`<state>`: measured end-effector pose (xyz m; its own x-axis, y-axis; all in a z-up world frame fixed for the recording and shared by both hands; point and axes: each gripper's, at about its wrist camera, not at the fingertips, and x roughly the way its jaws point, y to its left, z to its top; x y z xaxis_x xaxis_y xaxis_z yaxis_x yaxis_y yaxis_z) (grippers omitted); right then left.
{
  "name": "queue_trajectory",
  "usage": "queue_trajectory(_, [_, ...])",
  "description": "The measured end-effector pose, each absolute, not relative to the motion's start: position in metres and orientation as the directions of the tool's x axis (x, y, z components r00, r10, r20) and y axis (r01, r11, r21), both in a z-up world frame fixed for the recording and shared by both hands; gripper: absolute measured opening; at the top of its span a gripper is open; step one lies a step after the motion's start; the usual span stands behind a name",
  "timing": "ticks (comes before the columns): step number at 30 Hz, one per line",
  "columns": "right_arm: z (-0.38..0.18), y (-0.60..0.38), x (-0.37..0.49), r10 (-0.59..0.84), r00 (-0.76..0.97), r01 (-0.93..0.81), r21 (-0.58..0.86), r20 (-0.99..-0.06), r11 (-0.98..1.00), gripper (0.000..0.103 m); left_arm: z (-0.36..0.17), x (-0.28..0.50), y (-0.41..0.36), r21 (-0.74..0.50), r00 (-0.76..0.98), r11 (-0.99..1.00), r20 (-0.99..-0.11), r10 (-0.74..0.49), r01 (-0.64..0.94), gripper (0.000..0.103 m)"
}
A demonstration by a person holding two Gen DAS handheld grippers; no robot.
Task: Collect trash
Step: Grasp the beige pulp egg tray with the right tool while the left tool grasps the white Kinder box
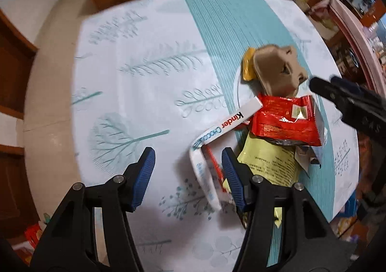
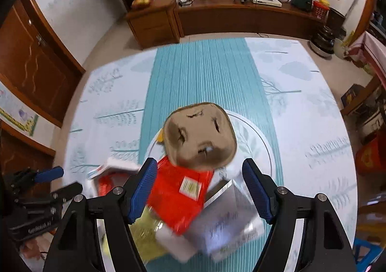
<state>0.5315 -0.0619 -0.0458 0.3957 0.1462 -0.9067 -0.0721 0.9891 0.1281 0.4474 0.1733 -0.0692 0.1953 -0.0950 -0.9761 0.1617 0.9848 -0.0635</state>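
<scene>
A pile of trash lies on the table with the tree-print cloth (image 1: 135,93). It holds a brown moulded cardboard piece (image 1: 277,69) (image 2: 200,134), a red foil wrapper (image 1: 287,122) (image 2: 178,194), a white Kinder chocolate box (image 1: 226,127) (image 2: 113,168), a yellow-green bag (image 1: 267,161) (image 2: 144,231), a small yellow wrapper (image 1: 248,67) and a silvery carton (image 2: 229,219). My left gripper (image 1: 188,163) hovers open over the pile's left edge, its right finger above the Kinder box and the bag. My right gripper (image 2: 199,175) (image 1: 337,96) stands open above the red wrapper, holding nothing.
A white plate (image 2: 263,141) lies under the cardboard on the teal stripe (image 2: 200,74). A wooden sideboard (image 2: 241,18) runs along the far wall, a wooden door (image 2: 36,67) stands at the left. Boxes and a red item (image 2: 366,158) crowd the floor to the right.
</scene>
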Motion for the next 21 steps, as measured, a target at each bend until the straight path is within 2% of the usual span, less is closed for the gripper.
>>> queue_trajectory(5, [-0.075, -0.056, 0.552, 0.090, 0.374, -0.087, 0.061, -0.923, 0.994, 0.074, -0.098, 0.459, 0.166, -0.081, 0.150, 0.979, -0.983, -0.109, 0.186, 0.054])
queue_trajectory(7, [-0.082, -0.057, 0.555, 0.089, 0.367, -0.092, 0.059, -0.926, 0.994, 0.074, -0.104, 0.464, 0.169, -0.096, 0.136, 0.980, -0.983, -0.121, 0.173, 0.050])
queue_trajectory(10, [-0.096, -0.055, 0.565, 0.093, 0.344, -0.098, 0.062, -0.935, 0.993, 0.074, -0.113, 0.471, 0.176, -0.114, 0.122, 0.983, -0.984, -0.132, 0.144, 0.037])
queue_trajectory(12, [-0.104, -0.054, 0.571, 0.099, 0.328, -0.100, 0.070, -0.939, 0.993, 0.074, -0.115, 0.475, 0.181, -0.122, 0.122, 0.985, -0.983, -0.137, 0.122, 0.021])
queue_trajectory(14, [-0.108, -0.053, 0.574, 0.112, 0.329, -0.096, 0.084, -0.938, 0.992, 0.074, -0.114, 0.478, 0.185, -0.125, 0.125, 0.986, -0.982, -0.138, 0.109, 0.017])
queue_trajectory(21, [-0.100, -0.057, 0.571, 0.156, 0.387, -0.066, 0.141, -0.909, 0.988, 0.071, -0.098, 0.481, 0.203, -0.086, 0.195, 0.995, -0.976, -0.095, 0.055, 0.015])
